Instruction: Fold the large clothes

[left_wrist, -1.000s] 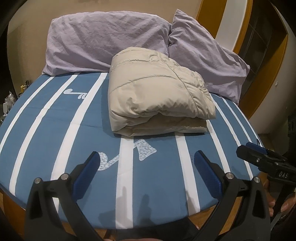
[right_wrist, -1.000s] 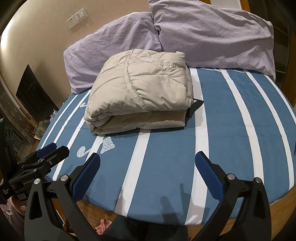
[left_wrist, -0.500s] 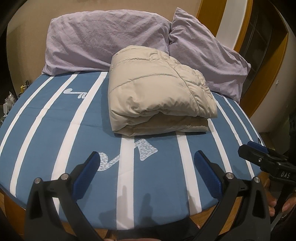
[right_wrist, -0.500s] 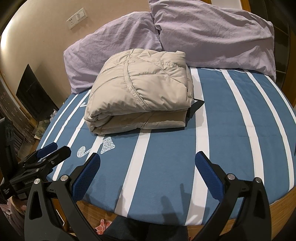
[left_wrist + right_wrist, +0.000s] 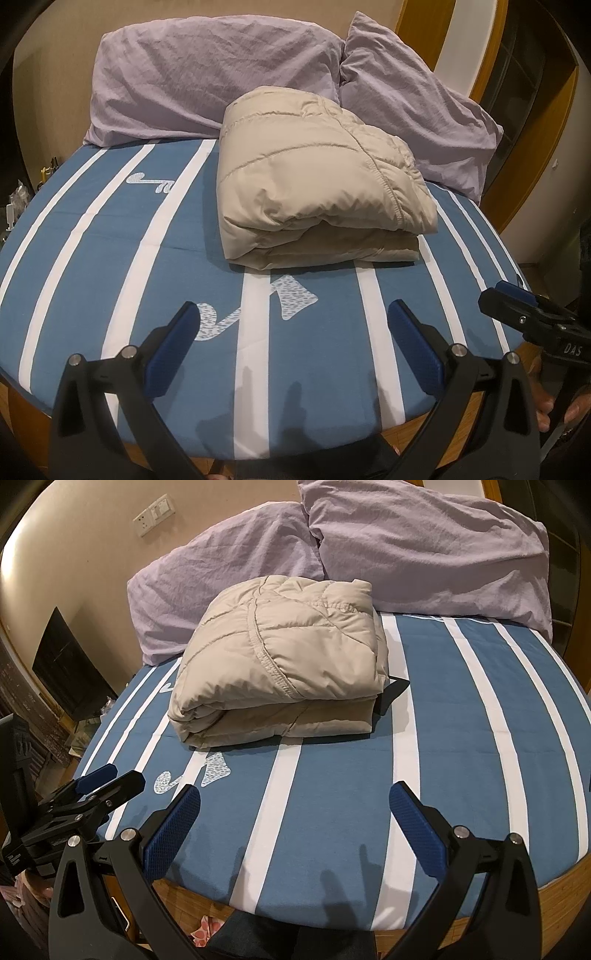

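Left wrist view shows the beige quilted puffer jacket [image 5: 317, 181] folded compactly, apparently finished; left gripper [image 5: 291, 317] and right gripper [image 5: 293, 801] hold their fingers apart, empty.

One folded beige jacket [image 5: 317, 184], two lilac pillows [image 5: 207, 74] [image 5: 417, 122], and two hand-held grippers [image 5: 291, 325] [image 5: 295, 805] on one bed [image 5: 92, 240].

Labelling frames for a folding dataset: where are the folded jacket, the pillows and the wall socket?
Jacket [image 5: 314, 177]: left wrist view, top panel.
Pillows [image 5: 424, 546]: right wrist view, middle of the right pillow.
Socket [image 5: 143, 523]: right wrist view, its faceplate.
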`<act>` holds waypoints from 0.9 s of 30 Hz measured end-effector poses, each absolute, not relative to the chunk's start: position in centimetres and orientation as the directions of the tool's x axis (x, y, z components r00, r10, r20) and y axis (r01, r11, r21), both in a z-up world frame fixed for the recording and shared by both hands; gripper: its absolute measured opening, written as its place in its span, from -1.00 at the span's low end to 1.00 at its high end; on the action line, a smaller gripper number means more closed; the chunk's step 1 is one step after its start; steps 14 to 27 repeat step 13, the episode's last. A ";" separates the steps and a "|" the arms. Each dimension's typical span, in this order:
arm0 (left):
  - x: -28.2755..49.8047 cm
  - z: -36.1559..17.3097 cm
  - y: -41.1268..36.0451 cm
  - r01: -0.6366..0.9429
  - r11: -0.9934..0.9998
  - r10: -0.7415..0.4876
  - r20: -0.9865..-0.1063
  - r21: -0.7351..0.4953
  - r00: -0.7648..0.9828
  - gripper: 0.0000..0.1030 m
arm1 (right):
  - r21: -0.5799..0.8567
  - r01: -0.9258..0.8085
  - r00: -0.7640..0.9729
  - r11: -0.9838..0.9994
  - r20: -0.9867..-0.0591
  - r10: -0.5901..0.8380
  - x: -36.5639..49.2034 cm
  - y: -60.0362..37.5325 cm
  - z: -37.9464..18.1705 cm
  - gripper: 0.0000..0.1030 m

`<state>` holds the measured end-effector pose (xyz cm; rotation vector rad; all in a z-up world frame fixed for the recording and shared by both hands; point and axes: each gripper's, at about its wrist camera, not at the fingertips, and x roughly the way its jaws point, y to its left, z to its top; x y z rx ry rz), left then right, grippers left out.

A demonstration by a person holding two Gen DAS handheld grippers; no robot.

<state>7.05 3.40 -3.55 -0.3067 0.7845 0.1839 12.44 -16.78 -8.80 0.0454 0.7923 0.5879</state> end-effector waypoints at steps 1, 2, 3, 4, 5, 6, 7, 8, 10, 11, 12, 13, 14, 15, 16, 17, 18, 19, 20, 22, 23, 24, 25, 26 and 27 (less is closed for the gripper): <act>7.0 -3.6 3.4 -0.276 0.940 0.050 -0.718 -0.202 0.694 0.95 | 0.253 -0.480 0.552 0.840 -0.657 0.514 12.5 -16.8 -8.8 0.97; 7.1 -3.6 3.4 -0.277 0.939 0.050 -0.718 -0.202 0.694 0.95 | 0.253 -0.480 0.552 0.840 -0.657 0.513 12.5 -16.8 -8.8 0.97; 7.1 -3.5 3.4 -0.276 0.940 0.049 -0.718 -0.202 0.694 0.95 | 0.253 -0.480 0.552 0.840 -0.657 0.513 12.4 -16.7 -8.8 0.97; 7.1 -3.6 3.5 -0.277 0.939 0.050 -0.718 -0.202 0.694 0.95 | 0.253 -0.480 0.552 0.840 -0.657 0.513 12.5 -16.7 -8.8 0.97; 7.2 -3.5 3.4 -0.277 0.940 0.050 -0.719 -0.201 0.693 0.95 | 0.253 -0.479 0.552 0.840 -0.657 0.513 12.5 -16.7 -8.8 0.97; 7.2 -3.5 3.4 -0.276 0.940 0.049 -0.719 -0.201 0.693 0.95 | 0.254 -0.479 0.552 0.841 -0.657 0.513 12.5 -16.7 -8.8 0.97; 7.2 -3.5 3.5 -0.276 0.940 0.049 -0.720 -0.201 0.692 0.95 | 0.254 -0.478 0.552 0.841 -0.657 0.513 12.5 -16.7 -8.8 0.97; 7.3 -3.5 3.5 -0.276 0.940 0.049 -0.720 -0.201 0.692 0.95 | 0.256 -0.477 0.551 0.841 -0.658 0.513 12.4 -16.7 -8.9 0.97; 7.3 -3.5 3.4 -0.277 0.940 0.049 -0.721 -0.201 0.691 0.95 | 0.258 -0.477 0.548 0.840 -0.660 0.514 12.5 -16.7 -9.0 0.97; 7.3 -3.5 3.4 -0.276 0.940 0.048 -0.721 -0.202 0.691 0.95 | 0.260 -0.476 0.547 0.840 -0.661 0.514 12.5 -16.7 -9.1 0.97; 7.3 -3.5 3.4 -0.276 0.940 0.049 -0.721 -0.201 0.691 0.95 | 0.261 -0.476 0.546 0.840 -0.661 0.515 12.5 -16.7 -9.1 0.97; 7.3 -3.5 3.4 -0.276 0.940 0.048 -0.722 -0.201 0.691 0.95 | 0.262 -0.476 0.545 0.840 -0.661 0.515 12.5 -16.7 -9.2 0.97; 7.3 -3.5 3.4 -0.276 0.940 0.048 -0.722 -0.201 0.691 0.95 | 0.262 -0.476 0.545 0.840 -0.661 0.515 12.5 -16.7 -9.2 0.97; 7.3 -3.5 3.4 -0.276 0.940 0.048 -0.722 -0.201 0.691 0.95 | 0.262 -0.476 0.545 0.840 -0.661 0.515 12.5 -16.7 -9.2 0.97; 7.3 -3.5 3.4 -0.276 0.940 0.048 -0.722 -0.201 0.691 0.95 | 0.262 -0.476 0.545 0.840 -0.661 0.515 12.5 -16.7 -9.2 0.97; 7.3 -3.5 3.4 -0.276 0.940 0.048 -0.722 -0.201 0.691 0.95 | 0.262 -0.476 0.545 0.840 -0.661 0.515 12.5 -16.7 -9.2 0.97; 7.3 -3.5 3.4 -0.276 0.940 0.048 -0.722 -0.201 0.691 0.95 | 0.262 -0.476 0.545 0.840 -0.661 0.515 12.5 -16.7 -9.2 0.97; 7.3 -3.5 3.4 -0.276 0.940 0.048 -0.722 -0.201 0.691 0.95 | 0.262 -0.476 0.545 0.840 -0.661 0.515 12.5 -16.7 -9.2 0.97; 7.3 -3.5 3.4 -0.276 0.940 0.048 -0.722 -0.201 0.691 0.95 | 0.262 -0.476 0.545 0.840 -0.661 0.515 12.5 -16.7 -9.2 0.97; 7.3 -3.5 3.4 -0.276 0.940 0.048 -0.722 -0.201 0.691 0.95 | 0.262 -0.476 0.545 0.840 -0.661 0.515 12.5 -16.7 -9.2 0.97; 7.3 -3.5 3.4 -0.276 0.940 0.048 -0.722 -0.201 0.691 0.95 | 0.262 -0.476 0.545 0.840 -0.661 0.515 12.5 -16.7 -9.2 0.97; 7.3 -3.5 3.4 -0.276 0.940 0.048 -0.722 -0.201 0.691 0.95 | 0.262 -0.476 0.545 0.840 -0.661 0.515 12.5 -16.7 -9.2 0.97; 7.3 -3.5 3.4 -0.276 0.940 0.048 -0.722 -0.201 0.691 0.95 | 0.262 -0.476 0.545 0.840 -0.661 0.515 12.5 -16.7 -9.2 0.97; 7.3 -3.5 3.4 -0.276 0.940 0.048 -0.722 -0.201 0.691 0.95 | 0.262 -0.476 0.545 0.840 -0.661 0.515 12.5 -16.7 -9.2 0.97; 7.3 -3.5 3.4 -0.276 0.940 0.048 -0.722 -0.201 0.691 0.95 | 0.262 -0.476 0.545 0.840 -0.661 0.515 12.5 -16.7 -9.2 0.97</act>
